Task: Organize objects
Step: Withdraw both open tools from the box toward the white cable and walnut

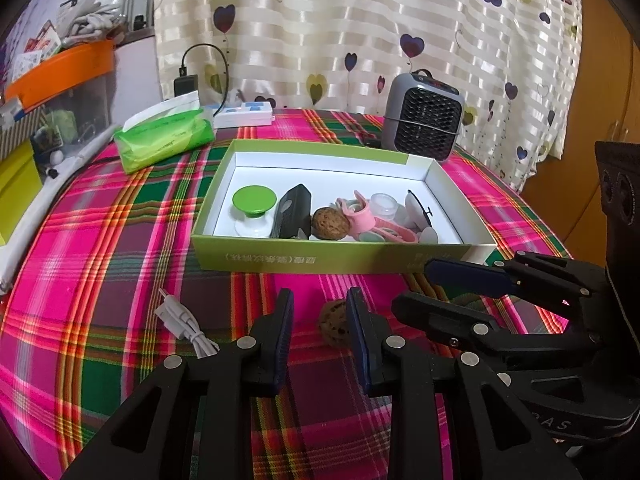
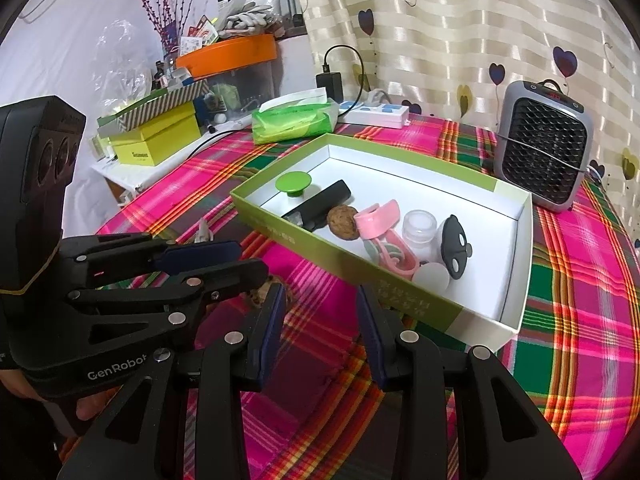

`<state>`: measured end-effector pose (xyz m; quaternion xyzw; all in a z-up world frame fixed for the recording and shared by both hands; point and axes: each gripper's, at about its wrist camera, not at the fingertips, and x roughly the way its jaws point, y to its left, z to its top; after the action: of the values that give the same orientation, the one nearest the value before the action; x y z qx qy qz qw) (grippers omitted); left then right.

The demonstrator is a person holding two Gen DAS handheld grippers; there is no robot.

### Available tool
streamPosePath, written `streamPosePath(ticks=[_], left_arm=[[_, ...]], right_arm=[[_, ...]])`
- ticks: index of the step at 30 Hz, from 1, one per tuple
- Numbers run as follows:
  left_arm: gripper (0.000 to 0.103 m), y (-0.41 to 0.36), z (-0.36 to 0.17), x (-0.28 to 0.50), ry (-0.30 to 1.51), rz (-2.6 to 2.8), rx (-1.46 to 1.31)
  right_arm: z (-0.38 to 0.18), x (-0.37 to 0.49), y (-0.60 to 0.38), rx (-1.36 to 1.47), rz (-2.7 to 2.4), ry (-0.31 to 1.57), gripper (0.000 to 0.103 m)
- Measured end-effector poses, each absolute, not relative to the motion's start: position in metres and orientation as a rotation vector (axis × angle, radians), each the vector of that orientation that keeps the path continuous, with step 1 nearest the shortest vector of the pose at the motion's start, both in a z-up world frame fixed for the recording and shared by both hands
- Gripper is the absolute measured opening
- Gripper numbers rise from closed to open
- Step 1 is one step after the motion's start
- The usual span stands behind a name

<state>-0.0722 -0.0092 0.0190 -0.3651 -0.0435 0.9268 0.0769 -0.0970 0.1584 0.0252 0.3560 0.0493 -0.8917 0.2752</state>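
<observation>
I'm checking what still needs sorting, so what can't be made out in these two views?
- Walnut on the cloth: left wrist view, partly behind a left gripper finger; right wrist view, mostly hidden by gripper arms.
- White cable: left wrist view, its near end disappears behind the gripper.
- Box print: too small and upside down to read.

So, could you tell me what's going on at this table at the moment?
A person with a handheld gripper in each hand is tidying small items into the open green cardboard box on the plaid tablecloth. Already inside are a green-topped knob, a black case, a brown walnut and a pink clip. A second brown walnut lies on the cloth before the box, in front of the left gripper; its jaws are open. The right gripper is open and empty. A white cable also remains outside.
</observation>
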Motion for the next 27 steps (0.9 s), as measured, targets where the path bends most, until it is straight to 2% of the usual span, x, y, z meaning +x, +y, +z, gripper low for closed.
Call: streamPosePath(ticks=[9, 13, 27], left_arm=[[0.025, -0.011, 0.019, -0.070, -0.128, 2.779, -1.096], [0.025, -0.016, 0.018, -0.066, -0.136, 2.795, -1.096], [0.028, -0.050, 0.022, -0.064, -0.244, 2.903, -1.105]], right_arm=[[0.023, -0.097, 0.156, 0.968, -2.376, 0.134, 0.038], [0.023, -0.096, 0.153, 0.968, -2.365, 0.141, 0.042], [0.020, -0.096, 0.139, 0.999, -2.310, 0.147, 0.043]])
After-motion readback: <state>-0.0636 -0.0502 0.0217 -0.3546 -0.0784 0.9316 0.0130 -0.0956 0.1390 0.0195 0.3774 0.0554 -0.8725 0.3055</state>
